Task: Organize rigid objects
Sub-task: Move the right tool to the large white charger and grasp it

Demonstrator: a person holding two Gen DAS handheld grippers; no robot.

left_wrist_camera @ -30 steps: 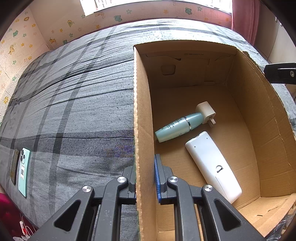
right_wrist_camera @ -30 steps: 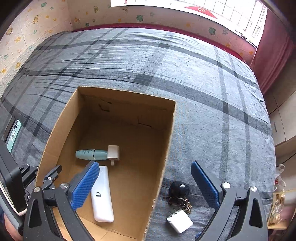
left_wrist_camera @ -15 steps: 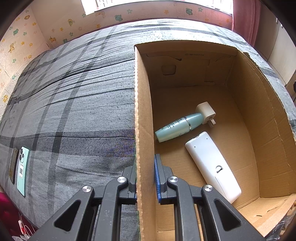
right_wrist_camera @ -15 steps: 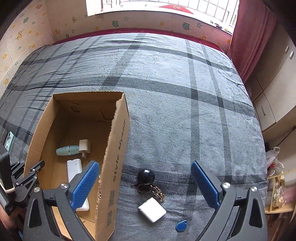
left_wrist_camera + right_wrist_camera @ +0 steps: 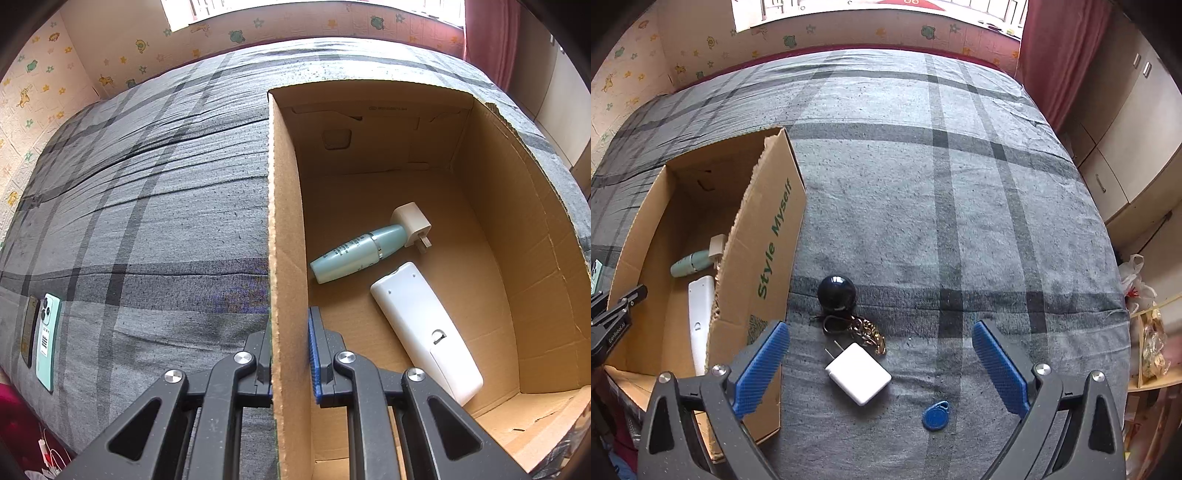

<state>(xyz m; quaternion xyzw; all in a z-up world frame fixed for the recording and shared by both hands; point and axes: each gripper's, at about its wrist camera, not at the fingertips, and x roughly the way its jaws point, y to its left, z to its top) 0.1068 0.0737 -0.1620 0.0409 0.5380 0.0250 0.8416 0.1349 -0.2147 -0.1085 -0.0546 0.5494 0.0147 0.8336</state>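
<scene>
My left gripper [image 5: 290, 354] is shut on the left wall of the cardboard box [image 5: 286, 221], one finger outside and one inside. In the box lie a teal bottle [image 5: 356, 253], a beige plug [image 5: 412, 223] and a white remote [image 5: 424, 332]. The box also shows in the right wrist view [image 5: 764, 251]. My right gripper [image 5: 881, 365] is open and empty above the bed, over a white charger [image 5: 858, 373]. A black ball [image 5: 836, 292] with a gold key chain [image 5: 866, 330] lies just beyond it, and a blue key fob [image 5: 935, 415] lies nearer.
Everything rests on a grey plaid bed [image 5: 942, 184]. A teal phone [image 5: 48, 339] and a dark phone [image 5: 29, 332] lie at the bed's left edge. White cabinets [image 5: 1126, 147] and a red curtain [image 5: 1060, 48] stand to the right.
My right gripper has swung to the right, away from the box and over the charger, ball and fob. The left gripper keeps its hold on the box wall.
</scene>
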